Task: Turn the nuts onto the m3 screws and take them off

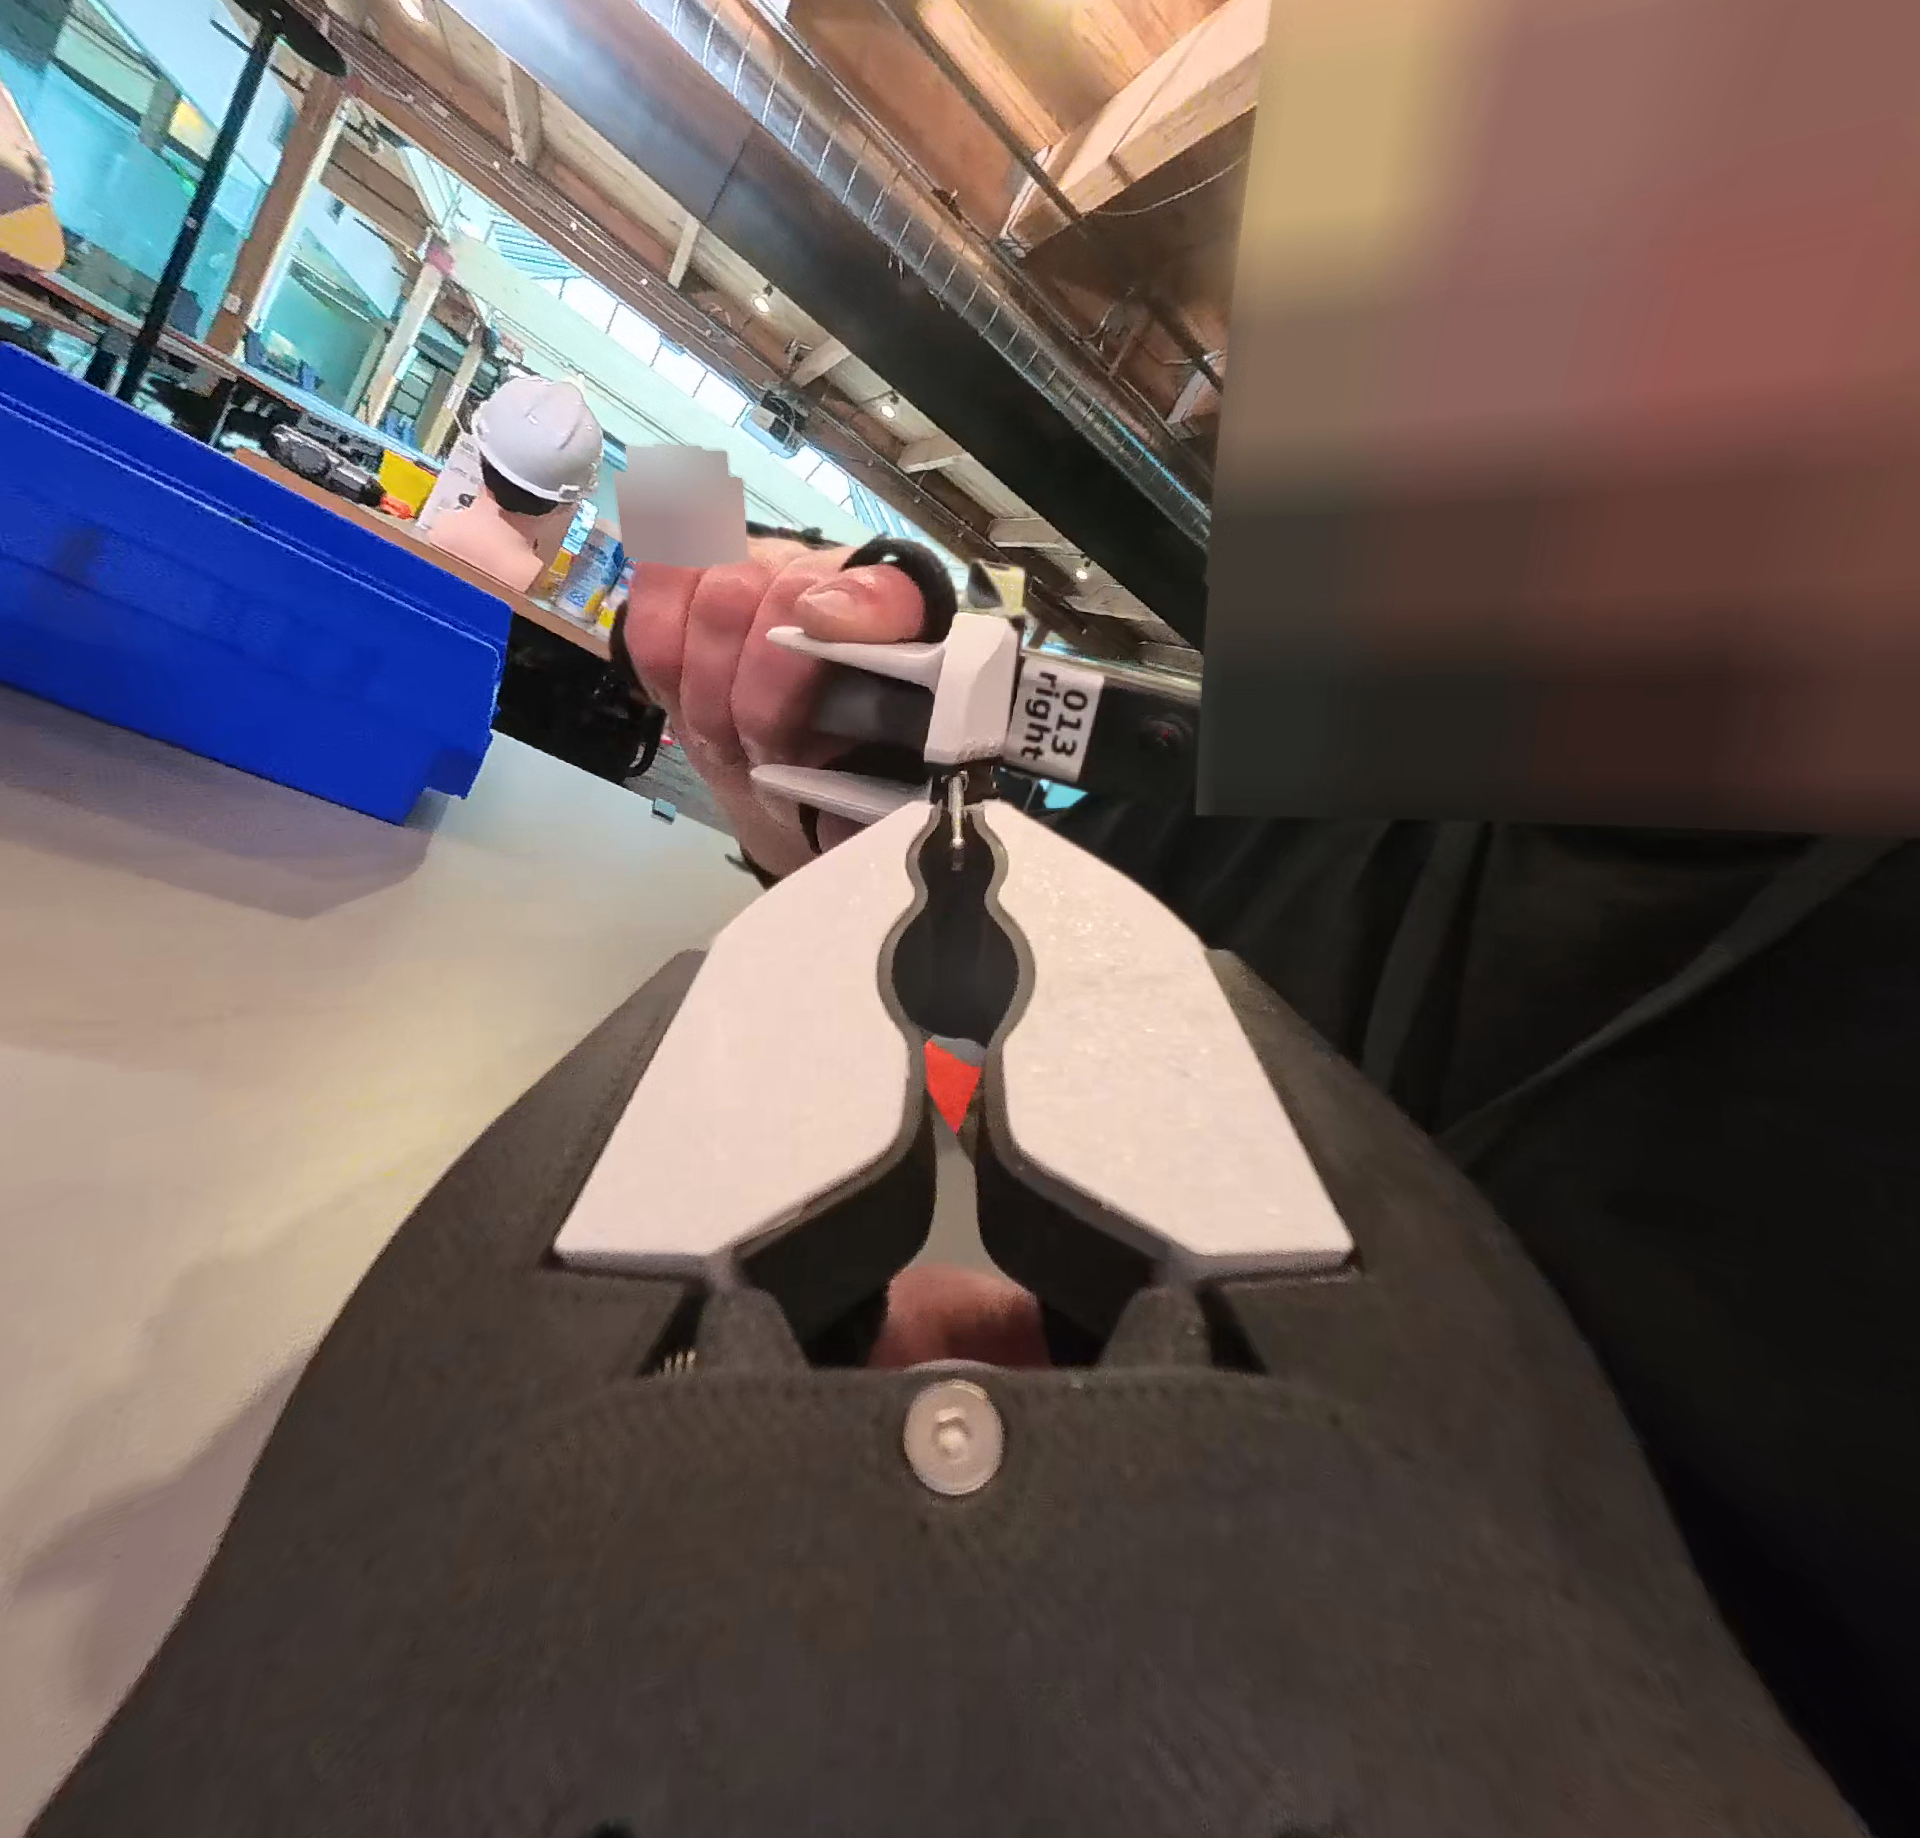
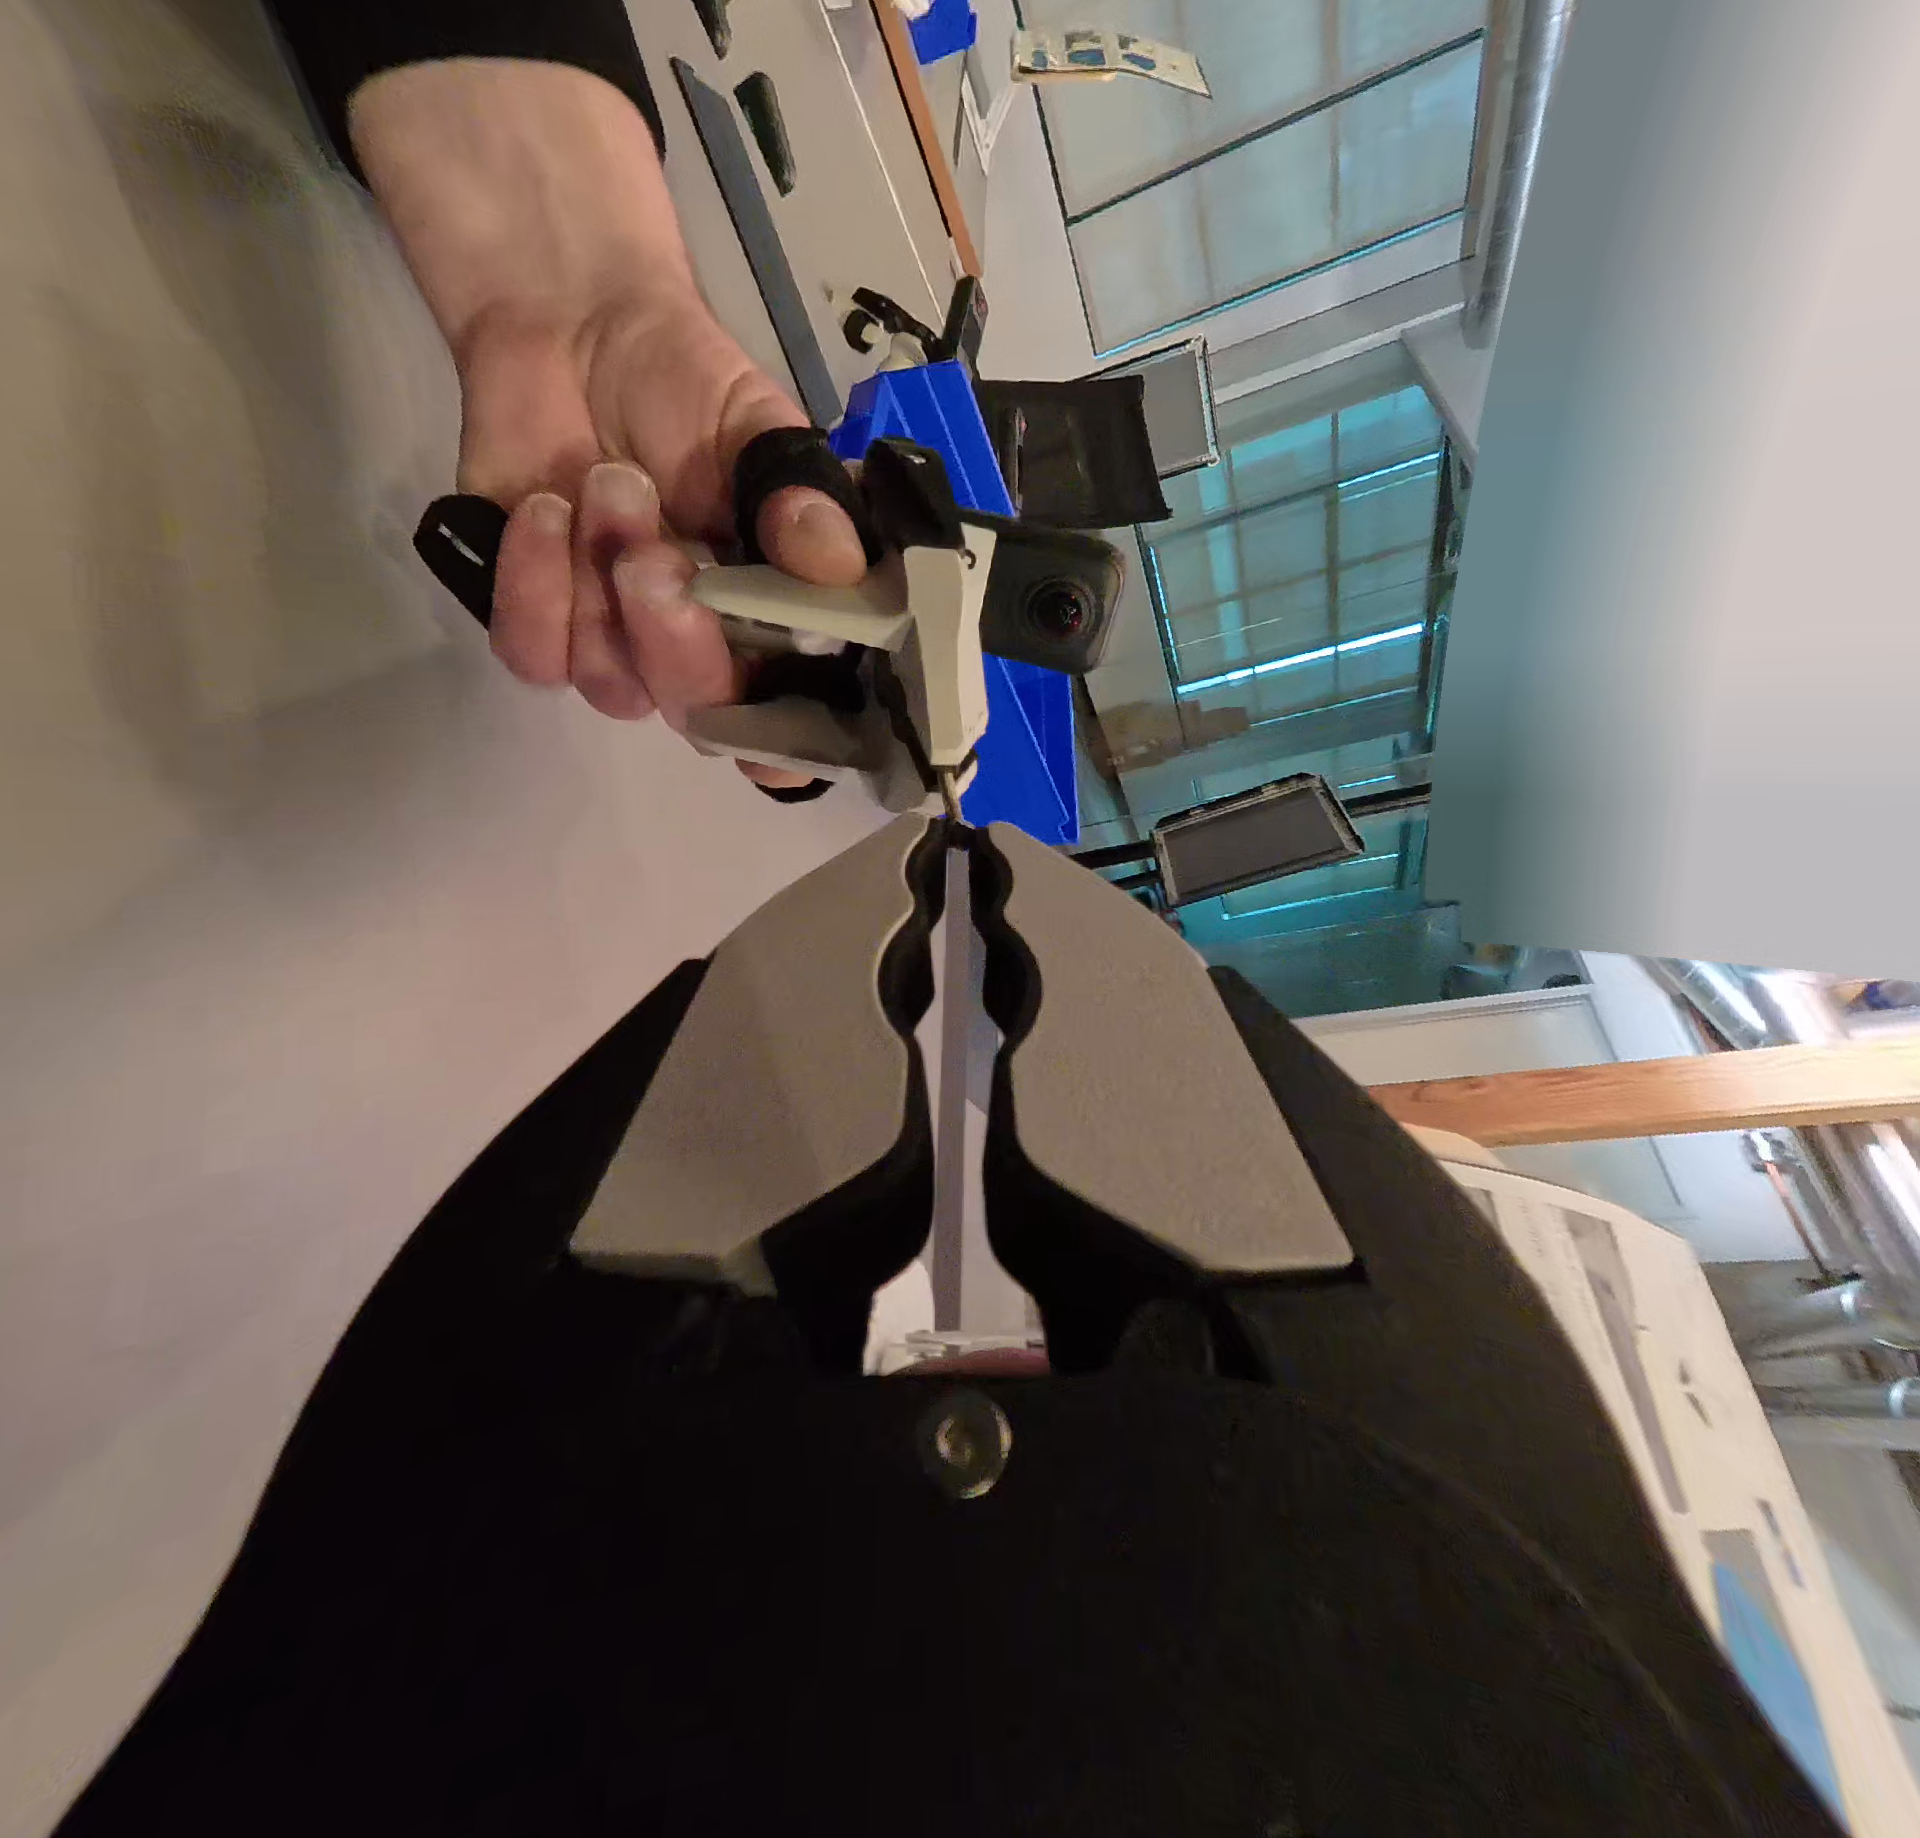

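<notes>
Left white-faced tongs (image 1: 957, 820) pinch thin silver metal m3 screw (image 1: 955, 820); right white-faced tongs (image 2: 954, 824) clamp its other end above pale grey worktop (image 2: 260, 905).

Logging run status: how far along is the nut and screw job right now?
Done: both parts are off the table and brought together in the air. In hand: the left gripper is shut on the screw, and the right gripper meets it tip to tip, apparently shut on a nut too small to make out. Left: cannot tell how far any threading has gone; removal still to do.
</notes>
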Tool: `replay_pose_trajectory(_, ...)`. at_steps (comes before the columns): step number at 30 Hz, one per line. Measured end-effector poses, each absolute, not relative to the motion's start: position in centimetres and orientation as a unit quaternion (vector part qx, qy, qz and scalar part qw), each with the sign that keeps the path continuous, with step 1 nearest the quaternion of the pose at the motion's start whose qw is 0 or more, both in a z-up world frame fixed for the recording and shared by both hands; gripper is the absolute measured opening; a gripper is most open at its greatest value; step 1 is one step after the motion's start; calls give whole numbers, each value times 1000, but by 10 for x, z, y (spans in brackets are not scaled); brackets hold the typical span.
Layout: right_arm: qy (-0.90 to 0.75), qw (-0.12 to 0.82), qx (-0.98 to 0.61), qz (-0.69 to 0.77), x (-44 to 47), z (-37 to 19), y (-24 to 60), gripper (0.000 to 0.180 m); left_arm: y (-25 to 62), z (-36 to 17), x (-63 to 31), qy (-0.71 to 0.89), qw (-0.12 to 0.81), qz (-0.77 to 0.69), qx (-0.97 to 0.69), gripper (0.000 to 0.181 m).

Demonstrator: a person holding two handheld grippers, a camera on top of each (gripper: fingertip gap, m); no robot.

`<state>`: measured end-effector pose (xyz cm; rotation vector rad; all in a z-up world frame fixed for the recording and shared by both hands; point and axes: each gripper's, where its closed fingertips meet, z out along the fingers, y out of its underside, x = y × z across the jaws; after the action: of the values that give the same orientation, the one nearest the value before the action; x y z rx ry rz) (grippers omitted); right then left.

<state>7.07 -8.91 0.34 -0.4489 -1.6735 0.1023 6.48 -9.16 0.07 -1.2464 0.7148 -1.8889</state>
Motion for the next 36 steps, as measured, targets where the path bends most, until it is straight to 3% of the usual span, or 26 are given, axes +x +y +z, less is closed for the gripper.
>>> replay_pose_trajectory(9, -727, 653, -208, 45, 70, 0, -85, 4, -88, -3, 63, 263, 376, -743, -488, 3)
replay_pose_trajectory(15, -708, 645, -256, 134, 70, 0, -84, 4, -88, -1, 63, 278, 400, -727, -483, 4)
replay_pose_trajectory(22, -659, 613, -339, 273, 73, -4, -76, 4, -86, -3, 65, 345, 481, -625, -509, 32)
replay_pose_trajectory(27, -596, 563, -395, 414, 77, -2, -73, 4, -79, -9, 70, 422, 564, -477, -526, 31)
replay_pose_trajectory(36, -507, 473, -434, 574, 80, 0, -72, 4, -74, -5, 70, 466, 631, -357, -507, 15)
